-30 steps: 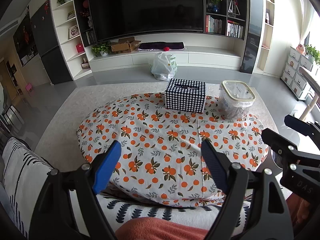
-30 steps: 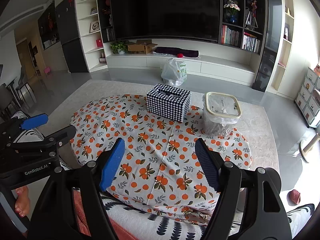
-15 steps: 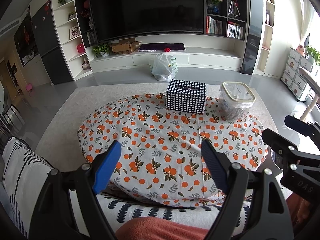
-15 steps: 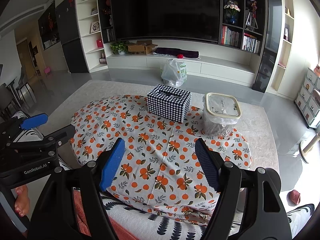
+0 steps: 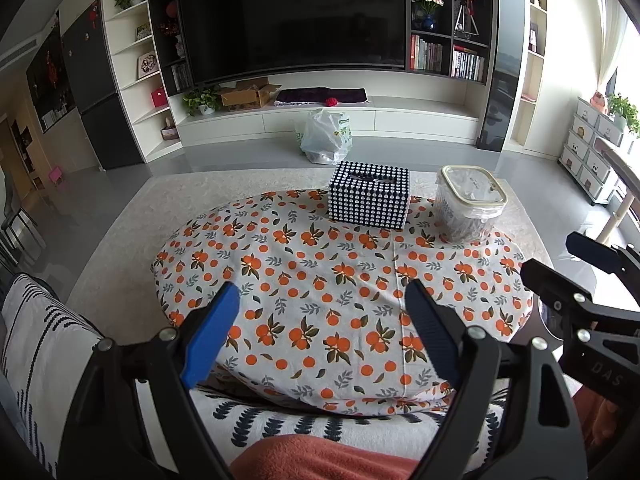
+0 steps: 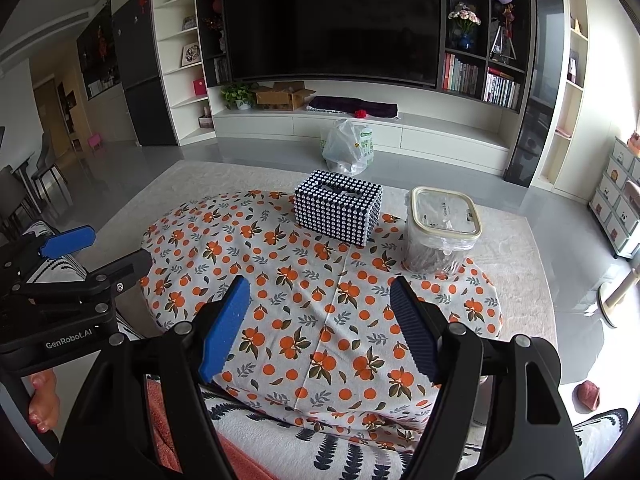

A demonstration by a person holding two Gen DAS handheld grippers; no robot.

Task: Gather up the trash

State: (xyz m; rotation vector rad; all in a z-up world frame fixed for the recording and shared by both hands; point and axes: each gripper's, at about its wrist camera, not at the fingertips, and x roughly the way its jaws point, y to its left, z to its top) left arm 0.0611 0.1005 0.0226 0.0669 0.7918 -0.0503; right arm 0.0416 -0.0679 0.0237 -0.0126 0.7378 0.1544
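A: Where's the trash bag (image 5: 326, 136)?
B: On the floor at 12 o'clock, past the bench's (image 5: 280, 288) far edge.
A: Jaws?
B: Left gripper (image 5: 322, 332) just widened, right gripper (image 6: 320, 320) apart, both empty.

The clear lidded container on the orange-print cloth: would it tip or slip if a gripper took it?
The clear container looks rigid, so it should hold its shape. Its ribbed walls may aid grip. It stands tall on soft tablecloth, so a high push might tip it.

Tissue box (image 5: 370, 196) left of container (image 5: 470, 208) on table (image 5: 320, 300).
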